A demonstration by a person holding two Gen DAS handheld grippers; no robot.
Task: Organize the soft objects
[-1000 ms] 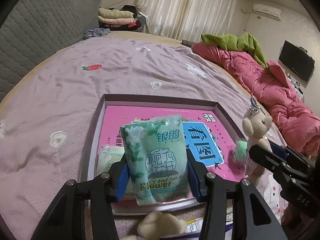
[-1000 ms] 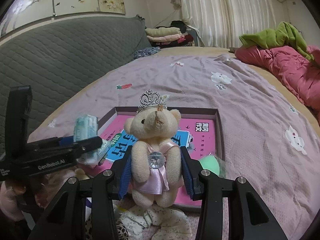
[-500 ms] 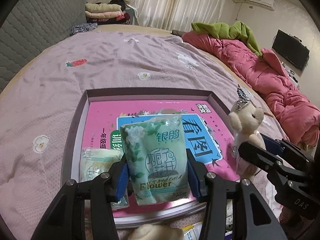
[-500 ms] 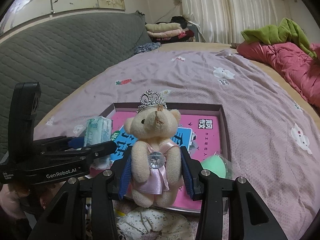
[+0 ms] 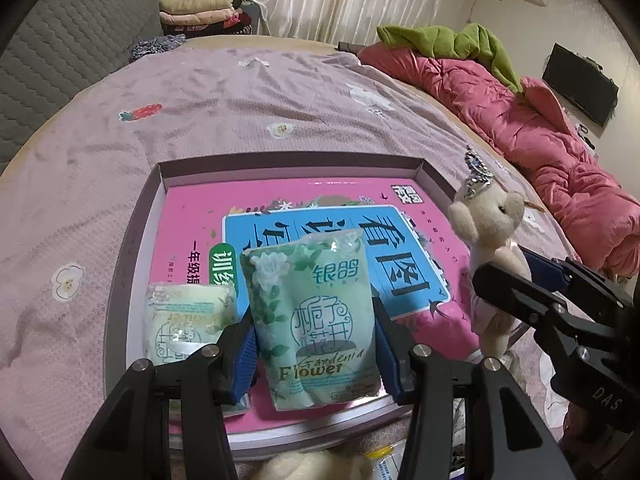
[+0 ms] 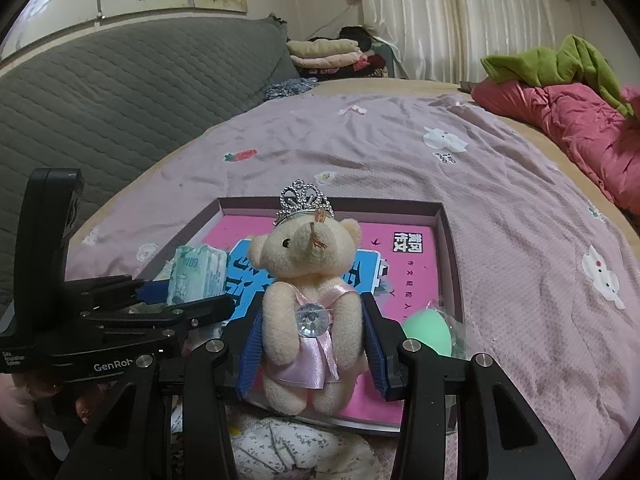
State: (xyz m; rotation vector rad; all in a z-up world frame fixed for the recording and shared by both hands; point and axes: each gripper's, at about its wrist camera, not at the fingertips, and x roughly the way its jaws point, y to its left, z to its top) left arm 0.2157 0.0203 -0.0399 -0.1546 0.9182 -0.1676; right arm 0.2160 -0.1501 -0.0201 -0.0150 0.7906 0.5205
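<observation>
Left gripper [image 5: 316,344] clenched on the green tissue pack [image 5: 314,320]: blue pads press both side edges. Pack upright, long axis along the fingers, top edge pointing away from the claw, printed face toward the camera.

Right gripper [image 6: 312,340] clenched on the teddy bear [image 6: 308,300] at the waist. Bear upright, head and crown away from the claw, legs hanging toward it.

Shallow tray [image 5: 288,160] sits beyond both claws; pink book [image 5: 280,208] lies flat inside. Second tissue pack [image 5: 184,320] rests in the tray just left of the left fingers.

Versus one second ago: left claw has come lower and closer over the tray, which fills more of its view; both grips unchanged.

Green egg-shaped item [image 6: 428,330] partly hidden behind the right finger; identity unclear. Fabric below both claws cut off.
</observation>
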